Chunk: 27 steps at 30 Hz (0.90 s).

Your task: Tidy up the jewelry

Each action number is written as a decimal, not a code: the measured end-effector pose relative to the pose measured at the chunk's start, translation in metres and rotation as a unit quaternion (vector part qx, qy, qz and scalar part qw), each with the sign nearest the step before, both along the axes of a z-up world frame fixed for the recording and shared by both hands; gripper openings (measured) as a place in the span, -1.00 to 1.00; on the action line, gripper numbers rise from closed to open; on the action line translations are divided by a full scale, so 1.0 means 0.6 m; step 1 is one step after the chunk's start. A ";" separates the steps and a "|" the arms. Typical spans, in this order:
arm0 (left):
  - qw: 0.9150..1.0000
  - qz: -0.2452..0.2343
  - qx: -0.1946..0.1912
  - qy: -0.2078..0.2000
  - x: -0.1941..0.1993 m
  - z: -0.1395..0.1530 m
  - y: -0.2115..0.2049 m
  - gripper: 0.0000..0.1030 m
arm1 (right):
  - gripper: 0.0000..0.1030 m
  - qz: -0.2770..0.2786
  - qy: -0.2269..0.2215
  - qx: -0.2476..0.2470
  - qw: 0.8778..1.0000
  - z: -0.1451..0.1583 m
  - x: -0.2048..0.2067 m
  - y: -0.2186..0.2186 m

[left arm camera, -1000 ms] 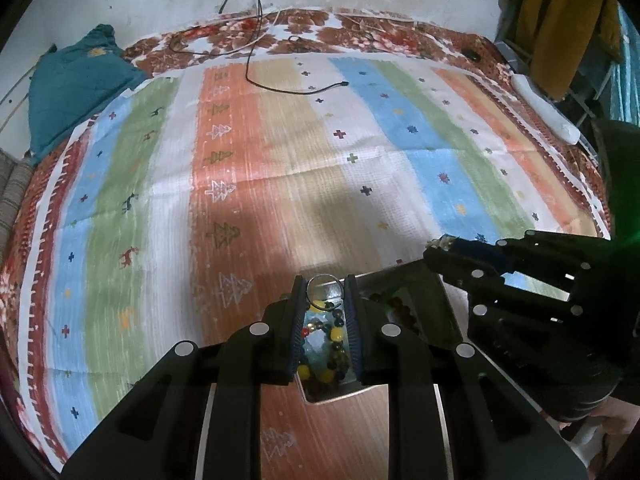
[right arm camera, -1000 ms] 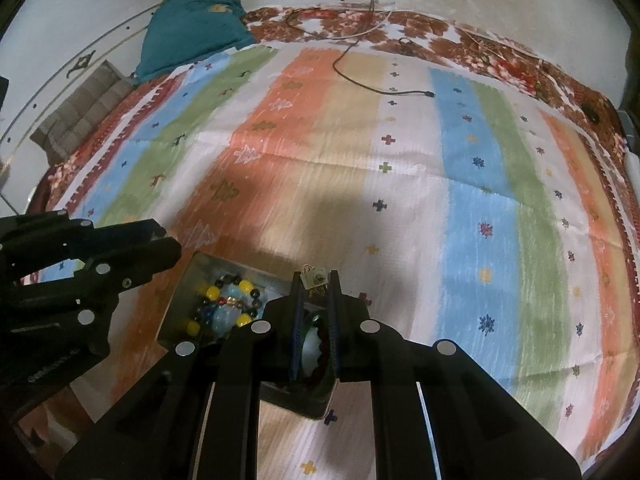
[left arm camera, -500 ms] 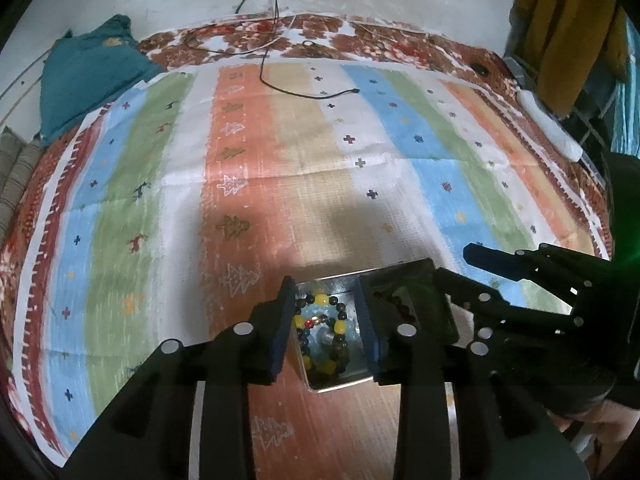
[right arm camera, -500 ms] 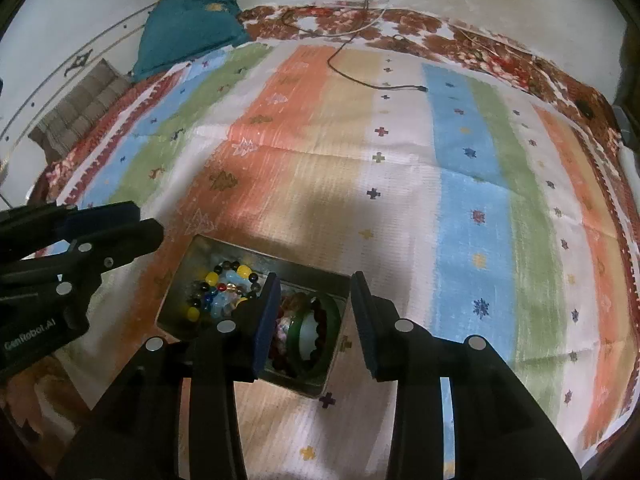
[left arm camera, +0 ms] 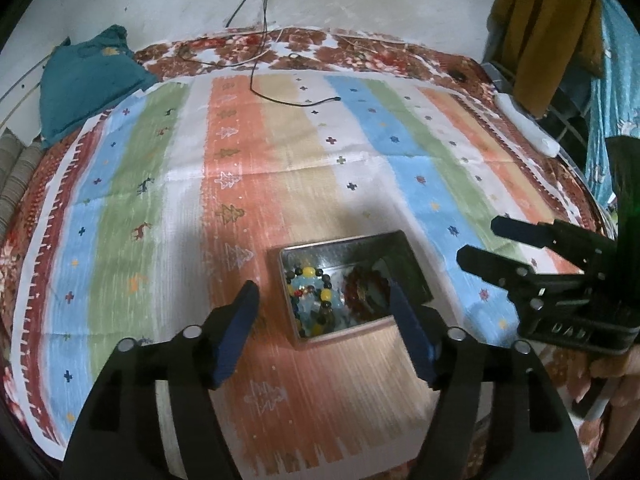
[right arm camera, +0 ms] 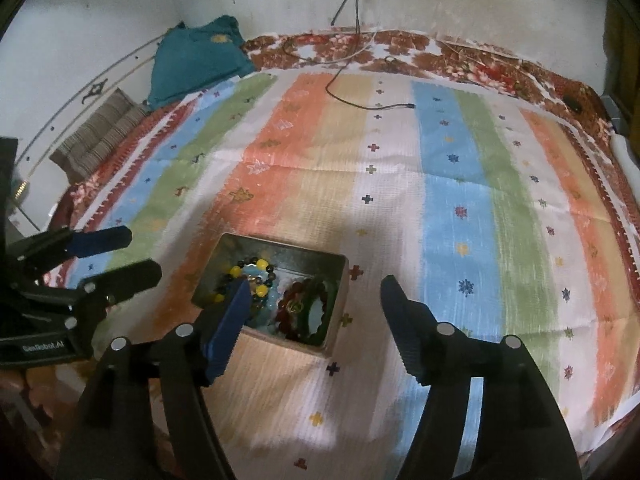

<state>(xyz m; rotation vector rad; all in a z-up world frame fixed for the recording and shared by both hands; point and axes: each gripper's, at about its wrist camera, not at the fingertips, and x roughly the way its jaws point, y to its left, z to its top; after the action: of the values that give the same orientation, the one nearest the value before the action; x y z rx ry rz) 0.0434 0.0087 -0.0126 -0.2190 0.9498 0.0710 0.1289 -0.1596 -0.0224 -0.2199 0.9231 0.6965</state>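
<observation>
So the little metal tin (left arm camera: 404, 258) sits on the striped bedspread (left arm camera: 280, 152), close to the near edge of the bed and roughly mid-width. Inside it there's a beaded bracelet (right arm camera: 256, 276) with yellow and dark beads on one side, a dark red beaded one (right arm camera: 290, 300) next to it, and a green bangle (right arm camera: 320, 320) against the wall.

Left gripper (left arm camera: 322, 328) hangs over the tin, jaws just spread wide, nothing between them. Right gripper (right arm camera: 314, 314) same deal, just opened and empty. Teal cushion (left arm camera: 86, 80) sits at the far left corner, black cable (right arm camera: 360, 96) trails across the far edge.
</observation>
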 end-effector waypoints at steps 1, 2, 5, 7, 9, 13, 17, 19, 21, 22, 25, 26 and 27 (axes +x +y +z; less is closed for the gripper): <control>1.000 -0.002 0.001 -0.002 -0.005 0.001 -0.002 0.43 | 0.41 -0.001 -0.003 -0.001 1.000 0.001 -0.003 -0.002; 1.000 -0.003 0.000 -0.005 -0.008 0.002 -0.003 0.45 | 0.45 -0.001 -0.008 -0.003 1.000 0.002 -0.006 -0.004; 1.000 -0.007 -0.002 -0.015 -0.022 0.005 -0.005 0.62 | 0.54 -0.001 -0.013 -0.002 1.000 0.004 -0.015 -0.014; 1.000 -0.006 0.002 -0.022 -0.029 0.007 -0.006 0.79 | 0.62 0.001 -0.017 0.000 1.000 0.006 -0.020 -0.020; 1.000 -0.005 0.004 -0.029 -0.036 0.008 -0.008 0.86 | 0.66 -0.001 -0.028 -0.008 1.000 0.007 -0.025 -0.021; 0.999 0.004 0.017 -0.038 -0.042 0.009 -0.009 0.89 | 0.73 0.005 -0.035 -0.006 0.999 0.008 -0.033 -0.023; 0.999 0.007 0.028 -0.041 -0.046 0.009 -0.012 0.89 | 0.74 0.010 -0.040 -0.011 0.999 0.007 -0.036 -0.020; 0.999 0.005 0.028 -0.045 -0.048 0.011 -0.013 0.89 | 0.74 0.014 -0.040 -0.013 0.999 0.007 -0.038 -0.019; 0.998 0.007 0.028 -0.054 -0.052 0.016 -0.012 0.89 | 0.74 0.018 -0.036 -0.012 0.999 0.007 -0.039 -0.018; 0.998 0.010 0.029 -0.060 -0.056 0.019 -0.010 0.89 | 0.74 0.019 -0.038 -0.014 0.999 0.006 -0.041 -0.018; 0.997 0.015 0.029 -0.066 -0.060 0.021 -0.009 0.89 | 0.74 0.025 -0.043 -0.010 0.999 0.009 -0.049 -0.020; 0.997 0.013 0.030 -0.066 -0.061 0.020 -0.010 0.89 | 0.74 0.024 -0.046 -0.007 0.999 0.011 -0.051 -0.022; 0.997 0.014 0.032 -0.066 -0.061 0.020 -0.012 0.89 | 0.74 0.023 -0.049 -0.005 0.999 0.013 -0.052 -0.024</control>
<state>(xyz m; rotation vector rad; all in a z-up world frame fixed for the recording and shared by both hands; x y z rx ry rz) 0.0070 0.0016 -0.0004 -0.1744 0.8126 0.1109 0.0976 -0.1737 -0.0147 -0.2816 0.8307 0.7179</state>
